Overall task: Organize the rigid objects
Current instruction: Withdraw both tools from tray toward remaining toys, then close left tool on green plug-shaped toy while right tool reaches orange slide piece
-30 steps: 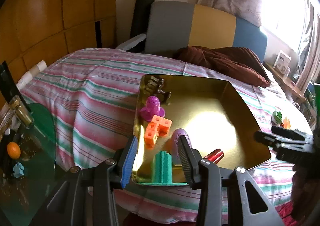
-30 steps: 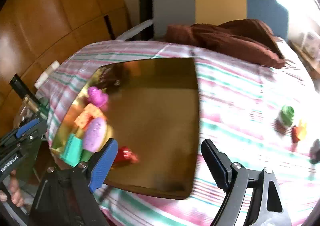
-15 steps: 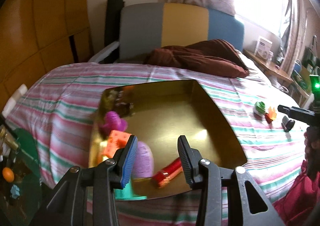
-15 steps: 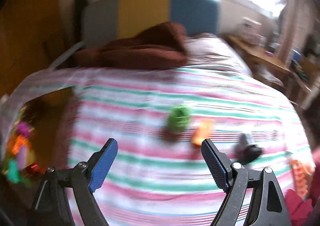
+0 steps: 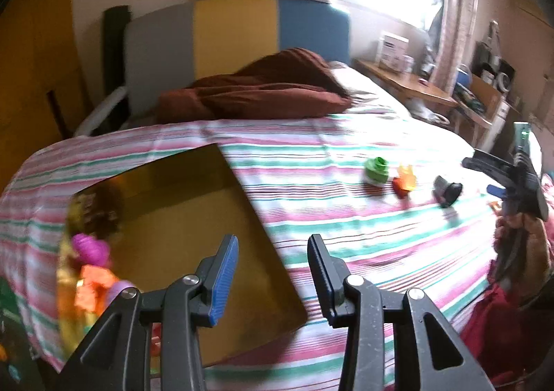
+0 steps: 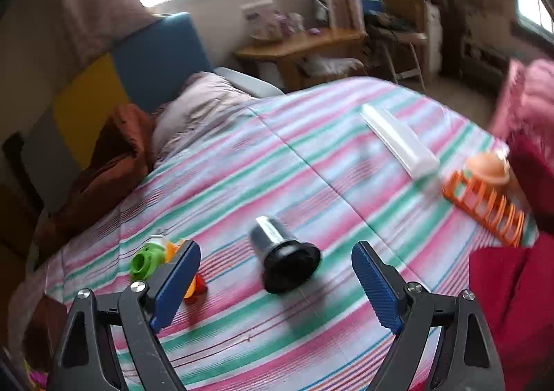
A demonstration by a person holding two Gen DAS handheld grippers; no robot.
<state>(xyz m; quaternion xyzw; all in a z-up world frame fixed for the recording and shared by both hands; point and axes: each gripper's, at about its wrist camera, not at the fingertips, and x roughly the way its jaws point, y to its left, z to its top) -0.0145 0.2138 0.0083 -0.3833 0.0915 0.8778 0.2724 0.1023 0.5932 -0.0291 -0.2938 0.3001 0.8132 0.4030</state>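
Observation:
A gold tray (image 5: 194, 218) lies on the striped bed with a magenta toy (image 5: 90, 247), an orange block (image 5: 91, 289) and a lilac egg (image 5: 119, 287) along its left wall. My left gripper (image 5: 271, 273) is open and empty over the tray's right edge. My right gripper (image 6: 275, 282) is open and empty, just short of a black and silver funnel-shaped cup (image 6: 284, 261) lying on its side. A green toy (image 6: 145, 259) and an orange-red piece (image 6: 195, 285) lie by its left finger. These loose pieces also show in the left wrist view (image 5: 377, 171).
A white long box (image 6: 398, 140), an orange rack (image 6: 484, 207) and a peach round toy (image 6: 488, 169) lie at the bed's right. A brown blanket (image 5: 256, 89) lies by the headboard. A wooden desk (image 6: 301, 44) stands beyond the bed. Red cloth (image 6: 509, 308) sits at the right.
Both grippers have swung right, away from the tray. The right gripper now faces the loose cup and toys instead of the tray. Both stay open.

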